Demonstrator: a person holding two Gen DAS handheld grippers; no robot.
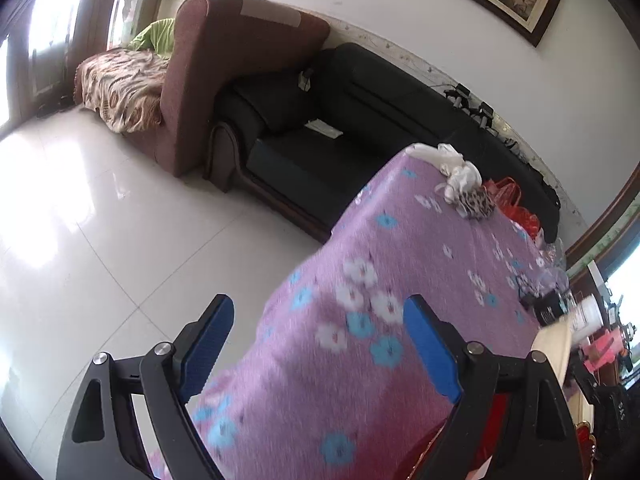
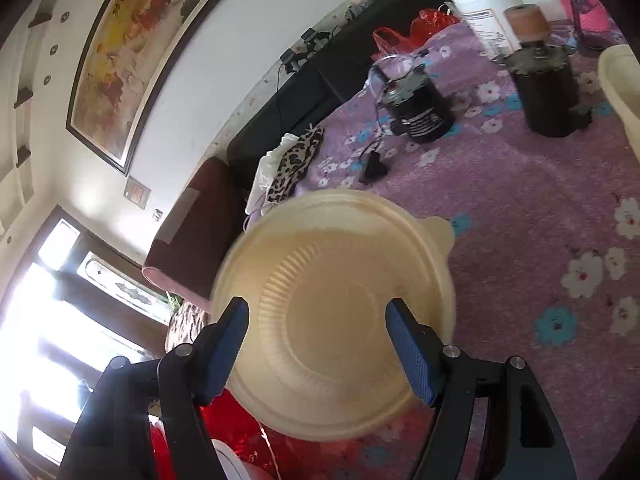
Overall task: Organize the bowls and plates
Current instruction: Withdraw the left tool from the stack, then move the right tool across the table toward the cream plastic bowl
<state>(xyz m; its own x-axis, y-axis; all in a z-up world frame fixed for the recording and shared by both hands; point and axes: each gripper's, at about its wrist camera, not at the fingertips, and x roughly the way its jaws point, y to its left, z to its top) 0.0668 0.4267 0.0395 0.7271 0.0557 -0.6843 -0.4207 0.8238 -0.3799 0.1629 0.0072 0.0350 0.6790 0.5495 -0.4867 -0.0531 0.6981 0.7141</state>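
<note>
A cream disposable bowl [image 2: 340,312] with a ribbed inner wall and a small rim tab lies on the purple flowered tablecloth [image 2: 520,208]. My right gripper [image 2: 318,344] is open, its blue-padded fingers [image 2: 412,356] spread to either side of the bowl just above it. A second cream dish edge [image 2: 622,88] shows at the right. My left gripper [image 1: 324,348] is open and empty above the table's near-left edge [image 1: 304,272]. A cream plate edge [image 1: 554,350] shows at its right.
Two black cylinders [image 2: 420,106] [image 2: 546,92], a white bucket [image 2: 486,4], red bags [image 2: 404,32] and a leopard-print cloth [image 2: 296,160] lie on the table. Red foil [image 2: 240,440] is near the front. A black sofa [image 1: 320,128] and white tile floor [image 1: 100,220] lie beyond.
</note>
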